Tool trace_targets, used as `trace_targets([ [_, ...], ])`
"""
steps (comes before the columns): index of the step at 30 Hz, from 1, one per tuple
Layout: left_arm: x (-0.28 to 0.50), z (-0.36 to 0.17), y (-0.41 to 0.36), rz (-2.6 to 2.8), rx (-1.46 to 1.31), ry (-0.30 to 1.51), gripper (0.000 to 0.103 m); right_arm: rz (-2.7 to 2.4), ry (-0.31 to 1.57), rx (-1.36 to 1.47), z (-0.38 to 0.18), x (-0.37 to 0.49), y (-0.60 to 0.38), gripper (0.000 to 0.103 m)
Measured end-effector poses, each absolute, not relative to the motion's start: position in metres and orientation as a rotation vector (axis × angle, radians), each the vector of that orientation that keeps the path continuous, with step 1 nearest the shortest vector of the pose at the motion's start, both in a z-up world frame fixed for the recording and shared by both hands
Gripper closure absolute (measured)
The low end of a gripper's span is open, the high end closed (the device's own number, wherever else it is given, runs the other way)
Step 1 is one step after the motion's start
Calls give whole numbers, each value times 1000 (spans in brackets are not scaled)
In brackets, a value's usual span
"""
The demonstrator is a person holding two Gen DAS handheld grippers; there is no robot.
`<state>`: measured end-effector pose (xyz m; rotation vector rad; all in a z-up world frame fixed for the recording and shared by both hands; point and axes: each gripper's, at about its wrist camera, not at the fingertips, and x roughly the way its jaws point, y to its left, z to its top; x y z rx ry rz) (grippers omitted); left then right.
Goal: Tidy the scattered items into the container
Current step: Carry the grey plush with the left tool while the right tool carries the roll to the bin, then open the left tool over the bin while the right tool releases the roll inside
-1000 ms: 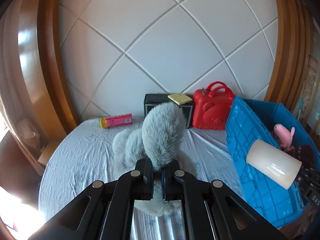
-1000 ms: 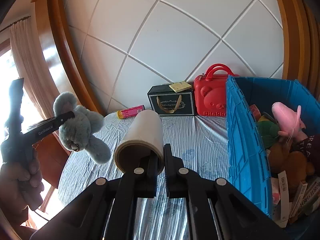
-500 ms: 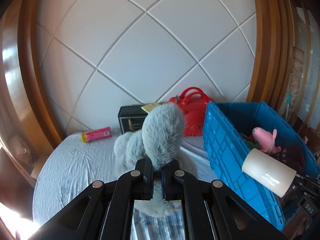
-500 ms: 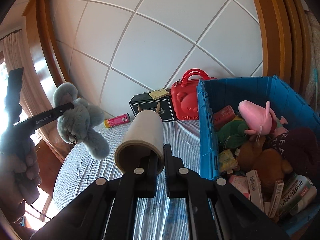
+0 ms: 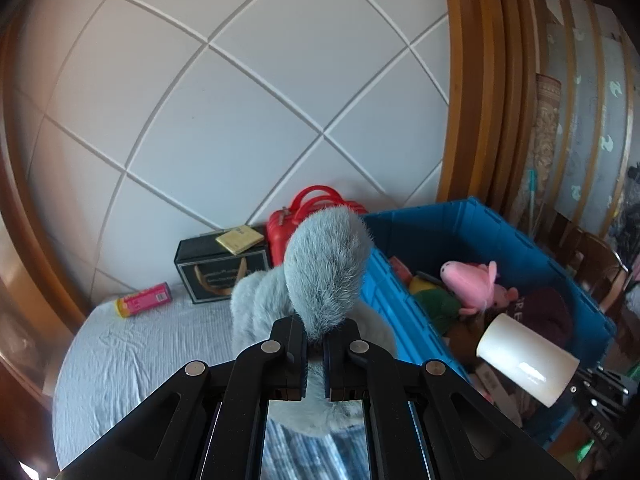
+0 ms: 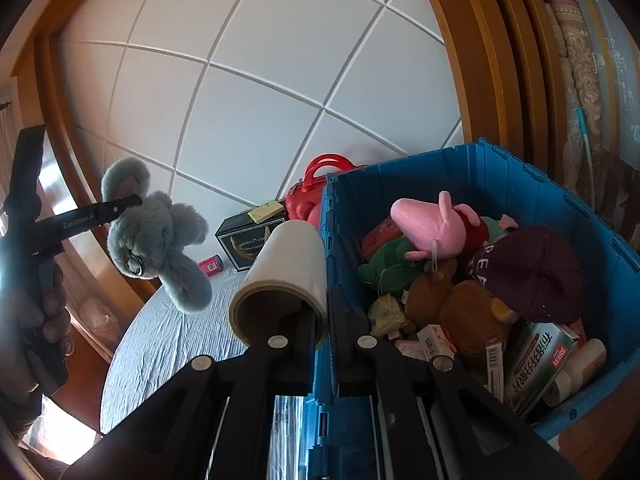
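My left gripper (image 5: 315, 338) is shut on a grey plush toy (image 5: 324, 268), pinching one furry limb; the toy (image 6: 160, 240) hangs in the air over the table in the right wrist view. My right gripper (image 6: 320, 320) is shut on the rim of a white roll (image 6: 286, 276), held beside the near wall of the blue crate (image 6: 520, 168). In the left wrist view that white roll (image 5: 528, 360) hangs above the blue crate (image 5: 500, 232). The crate holds a pink plush pig (image 6: 432, 222), a brown bear, a maroon cap and several boxes.
On the pale blue tablecloth (image 5: 132, 352) lie a pink tube (image 5: 144, 305), a black box (image 5: 222, 270) with a yellow pad on it, and a red case (image 5: 308, 220) against the white panelled wall. A hand (image 6: 36, 320) grips the left tool.
Both grippers have travelled toward the blue crate with their loads. The crate now fills more of each view, and the white roll has passed from over the table to the crate's edge.
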<state>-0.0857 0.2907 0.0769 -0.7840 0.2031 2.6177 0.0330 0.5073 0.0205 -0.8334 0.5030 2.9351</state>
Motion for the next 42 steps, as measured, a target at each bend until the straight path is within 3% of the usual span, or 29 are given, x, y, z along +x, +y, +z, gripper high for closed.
trace_targets([
  [23,-67,102,459,2375,-658,299,98,2744,600,-760,10,81,588,98],
  [42,-78,90,502,2284,-688,291,98,2677,618,-757,-1,80,606,97],
])
